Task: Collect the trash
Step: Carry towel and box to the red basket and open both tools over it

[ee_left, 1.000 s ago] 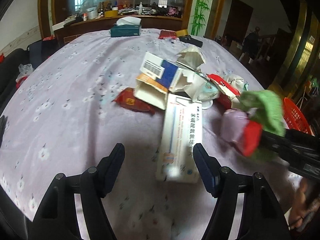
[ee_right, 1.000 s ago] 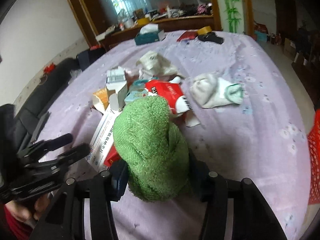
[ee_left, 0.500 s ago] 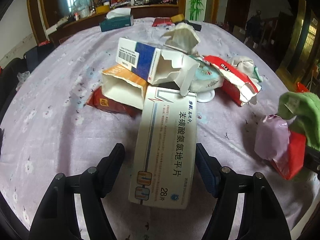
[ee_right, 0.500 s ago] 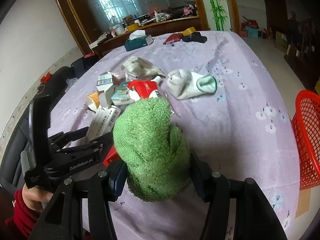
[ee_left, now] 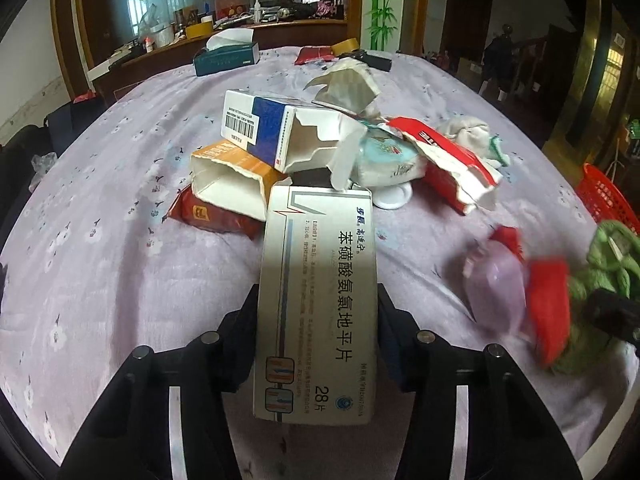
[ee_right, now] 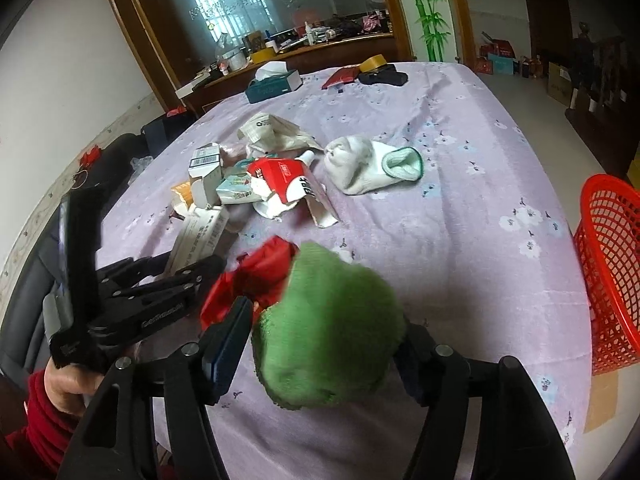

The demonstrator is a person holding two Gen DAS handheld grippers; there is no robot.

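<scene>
A long white medicine box [ee_left: 316, 300] lies on the lilac flowered tablecloth [ee_left: 120, 240], with its far end at a pile of torn cartons. My left gripper [ee_left: 316, 320] is closing on it, and both fingers press on its long sides. The jaws of my right gripper [ee_right: 324, 320] are opening around a green fluffy cloth [ee_right: 328, 332], which is blurred and stands clear of the left pad [ee_right: 228, 340]. A red wrapper [ee_right: 256, 276] lies just beyond that pad. In the right wrist view, the left gripper [ee_right: 176, 276] sits at the left in a person's hand.
The pile holds a blue and white box [ee_left: 272, 132], an orange box [ee_left: 228, 180] and a red carton [ee_left: 452, 164]. A white sock [ee_right: 360, 164] lies behind it. A red mesh basket [ee_right: 608, 264] stands off the table's right edge, and a tissue box [ee_left: 226, 56] sits far back.
The left jaws have closed in against the white box. The right jaws have spread, the green cloth has slumped and blurred, and the red wrapper now shows ahead of it.
</scene>
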